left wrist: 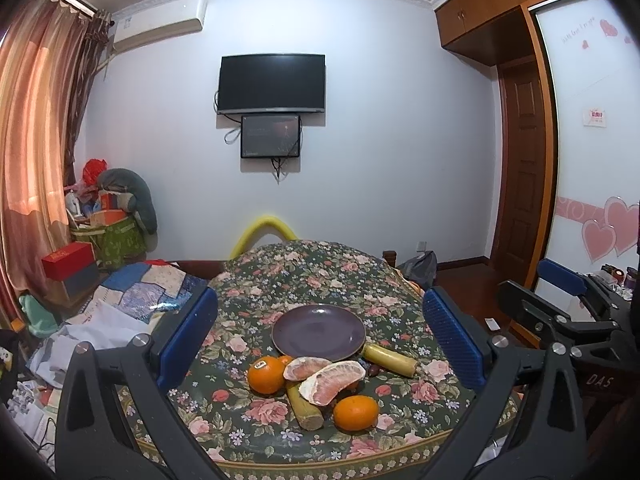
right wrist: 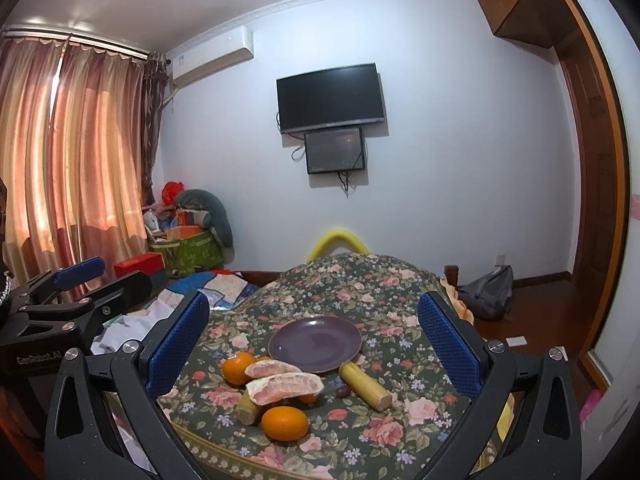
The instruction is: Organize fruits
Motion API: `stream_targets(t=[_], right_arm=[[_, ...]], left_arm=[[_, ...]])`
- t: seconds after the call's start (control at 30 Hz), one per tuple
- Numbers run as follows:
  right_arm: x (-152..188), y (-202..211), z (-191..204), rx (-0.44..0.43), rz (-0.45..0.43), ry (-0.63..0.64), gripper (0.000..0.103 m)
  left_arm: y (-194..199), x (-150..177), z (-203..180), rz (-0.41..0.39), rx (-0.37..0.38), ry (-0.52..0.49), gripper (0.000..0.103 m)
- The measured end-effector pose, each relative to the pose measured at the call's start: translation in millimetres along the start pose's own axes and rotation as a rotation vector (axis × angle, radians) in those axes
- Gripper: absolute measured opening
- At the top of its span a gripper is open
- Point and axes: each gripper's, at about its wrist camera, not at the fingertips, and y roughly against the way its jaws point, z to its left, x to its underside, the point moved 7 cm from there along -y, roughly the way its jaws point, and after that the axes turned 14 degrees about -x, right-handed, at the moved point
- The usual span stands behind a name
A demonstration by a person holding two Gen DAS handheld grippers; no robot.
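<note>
White letters "DAS" stand on the black body of the right tongs (left wrist: 560,280), seen at the right edge of the left wrist view. The black body of the left tongs (right wrist: 80,276) carries pale lettering that reads roughly "GenRobot AI" (its first letters are blurred). The sticker on one orange (left wrist: 266,374) is too small to read.

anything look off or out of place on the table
Nothing is spilled or damaged. The purple plate sits empty, while the oranges, peeled pomelo pieces and sugarcane sticks lie crowded on the floral cloth beside it.
</note>
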Motion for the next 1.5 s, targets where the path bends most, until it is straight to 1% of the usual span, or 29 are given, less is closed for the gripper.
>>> stream_targets(t=[0.1,0.33,0.4,0.43,0.47,0.53,0.67,0.8,0.87,0.9,1.13,1.2,1.27,1.33,1.4,1.5], right_arm=[[6,-7,-3,0.002,0.032,-0.012,0.103],[35,-40,-7,-0.011,0.167,0.0,0.103],[47,-53,-8,-0.013,0.219,0.012,0.103],[52,-58,-7,-0.017,0.238,0.016,0.103],[58,-64,-7,-0.021,0.259,0.017,0.103],[67,-73,-8,-0.029,0.286,0.014,0.103],[89,-89,-6,-0.074,0.354,-0.006,0.102],[116,-108,-9,-0.113,0.454,-0.041,0.094],[130,-119,-11,-0.137,0.502,-0.067,0.087],[138,-123,-11,-0.143,0.526,-0.077,0.086],[174,-144,-9,-0.166,0.634,-0.087,0.085],[180,-149,-10,-0.17,0.651,-0.093,0.081],[186,-153,-11,-0.176,0.667,-0.104,0.072],[190,-156,-12,-0.202,0.676,-0.13,0.07],[193,-156,-13,-0.243,0.679,-0.163,0.064],[193,-152,-15,-0.258,0.668,-0.184,0.063]], left_arm=[[-10,6,2,0.034,0.005,0.004,0.103],[-43,32,24,0.131,-0.03,0.015,0.102],[-54,40,30,0.168,-0.032,0.013,0.092],[-59,44,33,0.185,-0.032,0.013,0.089],[-65,49,36,0.208,-0.034,0.013,0.087],[-75,57,42,0.241,-0.04,0.015,0.086],[-95,77,51,0.31,-0.038,0.013,0.077],[-116,97,54,0.389,-0.026,0.024,0.066],[-126,108,53,0.426,-0.024,0.024,0.064],[-129,113,53,0.441,-0.023,0.023,0.064],[-155,149,44,0.546,-0.006,0.004,0.064],[-159,155,43,0.567,0.002,0.003,0.064],[-164,162,39,0.588,0.012,0.0,0.064],[-168,168,35,0.604,0.02,-0.006,0.064],[-171,174,29,0.624,0.032,-0.014,0.064],[-175,181,21,0.649,0.053,-0.021,0.064]])
